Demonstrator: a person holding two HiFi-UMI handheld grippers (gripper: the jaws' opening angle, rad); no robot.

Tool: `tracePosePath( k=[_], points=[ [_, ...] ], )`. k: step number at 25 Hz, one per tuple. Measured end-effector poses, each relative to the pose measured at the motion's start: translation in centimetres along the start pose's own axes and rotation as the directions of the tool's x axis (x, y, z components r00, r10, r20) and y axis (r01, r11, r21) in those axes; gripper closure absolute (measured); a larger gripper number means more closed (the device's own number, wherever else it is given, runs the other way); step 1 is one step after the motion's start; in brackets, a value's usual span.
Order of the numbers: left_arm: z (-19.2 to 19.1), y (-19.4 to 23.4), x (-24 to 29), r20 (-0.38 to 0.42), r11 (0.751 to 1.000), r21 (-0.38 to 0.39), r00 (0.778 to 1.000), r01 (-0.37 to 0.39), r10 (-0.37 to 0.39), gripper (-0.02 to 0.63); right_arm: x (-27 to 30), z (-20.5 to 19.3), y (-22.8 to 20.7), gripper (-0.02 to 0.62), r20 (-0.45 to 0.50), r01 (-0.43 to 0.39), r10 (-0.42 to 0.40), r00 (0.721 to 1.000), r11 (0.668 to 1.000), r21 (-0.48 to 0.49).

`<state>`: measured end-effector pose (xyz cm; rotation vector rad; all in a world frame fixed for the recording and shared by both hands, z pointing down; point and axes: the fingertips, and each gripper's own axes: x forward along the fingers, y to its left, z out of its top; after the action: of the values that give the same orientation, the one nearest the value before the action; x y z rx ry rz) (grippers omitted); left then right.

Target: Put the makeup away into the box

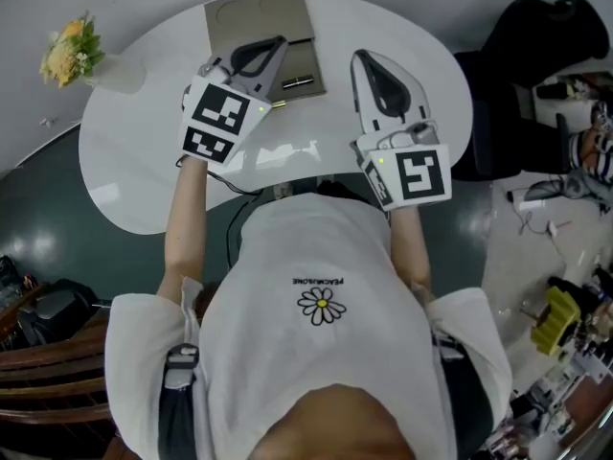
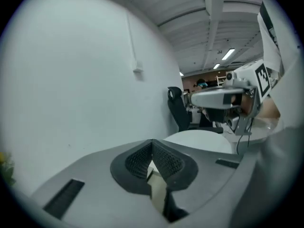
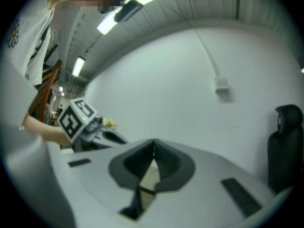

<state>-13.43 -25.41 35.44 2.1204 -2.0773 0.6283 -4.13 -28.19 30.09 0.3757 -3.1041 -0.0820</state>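
Note:
A flat grey-brown box (image 1: pixel 251 15) lies at the far side of the white oval table (image 1: pixel 124 161). A slim dark makeup item (image 1: pixel 299 82) rests on the box's near right part. My left gripper (image 1: pixel 278 44) hovers over the box's near edge, raised off the table, jaws shut with nothing between them. In the left gripper view its ribbed pads (image 2: pixel 164 160) meet at the tip and point toward the wall. My right gripper (image 1: pixel 364 60) is held to the right of the box, above the table. Its jaws (image 3: pixel 153 145) also meet, holding nothing.
A vase of yellow flowers (image 1: pixel 72 51) stands at the table's left end. A black office chair (image 1: pixel 536 36) is beyond the table's right end, with cables and clutter on the floor (image 1: pixel 556 209) to the right. Wooden furniture (image 1: pixel 48 353) sits at lower left.

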Motion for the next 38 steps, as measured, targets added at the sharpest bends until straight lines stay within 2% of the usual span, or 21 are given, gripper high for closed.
tracePosePath(
  k=[2, 3, 5, 6, 8, 10, 11, 13, 15, 17, 20, 30, 36, 38],
  points=[
    [2.7, 1.2, -2.3, 0.085, 0.995, -0.024, 0.991, -0.097, 0.098, 0.588, 0.7, 1.0, 0.7, 0.566, 0.018, -0.016, 0.016, 1.0, 1.0, -0.005],
    [3.9, 1.9, -3.7, 0.128, 0.988, -0.038, 0.979, -0.152, 0.156, 0.588, 0.9, 1.5, 1.1, 0.566, 0.026, -0.025, 0.025, 0.999, 1.0, -0.008],
    [5.8, 3.3, -6.4, 0.205, 0.963, -0.07, 0.941, -0.26, 0.269, 0.588, 1.5, 2.3, 2.2, 0.566, 0.042, -0.046, 0.047, 0.998, 0.999, -0.019],
    [6.5, 4.0, -7.9, 0.236, 0.944, -0.096, 0.915, -0.314, 0.329, 0.588, 1.8, 2.6, 2.7, 0.566, 0.051, -0.059, 0.061, 0.997, 0.998, -0.027],
    [7.2, 5.5, -10.9, 0.28, 0.887, -0.187, 0.843, -0.421, 0.459, 0.588, 2.6, 3.3, 3.7, 0.566, 0.072, -0.088, 0.091, 0.993, 0.995, -0.04],
    [7.0, 6.7, -13.8, 0.303, 0.809, -0.303, 0.754, -0.504, 0.583, 0.588, 3.2, 3.6, 4.6, 0.566, 0.084, -0.109, 0.112, 0.99, 0.993, -0.043],
    [6.8, 6.9, -15.0, 0.321, 0.775, -0.347, 0.709, -0.528, 0.627, 0.588, 3.3, 3.6, 5.0, 0.566, 0.089, -0.115, 0.119, 0.989, 0.993, -0.04],
    [6.5, 6.7, -17.0, 0.366, 0.73, -0.387, 0.633, -0.563, 0.682, 0.588, 3.6, 3.5, 5.8, 0.566, 0.091, -0.124, 0.126, 0.988, 0.992, -0.03],
    [6.3, 6.3, -18.3, 0.391, 0.699, -0.388, 0.579, -0.601, 0.715, 0.588, 3.8, 3.1, 6.3, 0.566, 0.081, -0.13, 0.132, 0.988, 0.991, -0.029],
    [6.1, 6.2, -19.2, 0.397, 0.676, -0.381, 0.549, -0.63, 0.735, 0.588, 3.9, 2.9, 6.6, 0.566, 0.074, -0.128, 0.131, 0.989, 0.991, -0.043],
    [5.9, 6.4, -19.6, 0.392, 0.665, -0.383, 0.539, -0.641, 0.745, 0.588, 3.9, 2.8, 6.8, 0.566, 0.071, -0.121, 0.125, 0.99, 0.991, -0.06],
    [5.1, 6.5, -18.7, 0.367, 0.671, -0.391, 0.561, -0.63, 0.742, 0.588, 3.8, 2.2, 6.3, 0.566, 0.064, -0.109, 0.112, 0.992, 0.993, -0.044],
    [4.8, 6.6, -18.4, 0.36, 0.669, -0.391, 0.563, -0.633, 0.744, 0.588, 3.9, 1.6, 6.1, 0.566, 0.05, -0.117, 0.119, 0.992, 0.993, -0.031],
    [5.0, 6.5, -18.4, 0.371, 0.669, -0.394, 0.557, -0.631, 0.744, 0.588, 3.9, 1.5, 6.1, 0.566, 0.045, -0.122, 0.123, 0.991, 0.992, -0.029]
  ],
)
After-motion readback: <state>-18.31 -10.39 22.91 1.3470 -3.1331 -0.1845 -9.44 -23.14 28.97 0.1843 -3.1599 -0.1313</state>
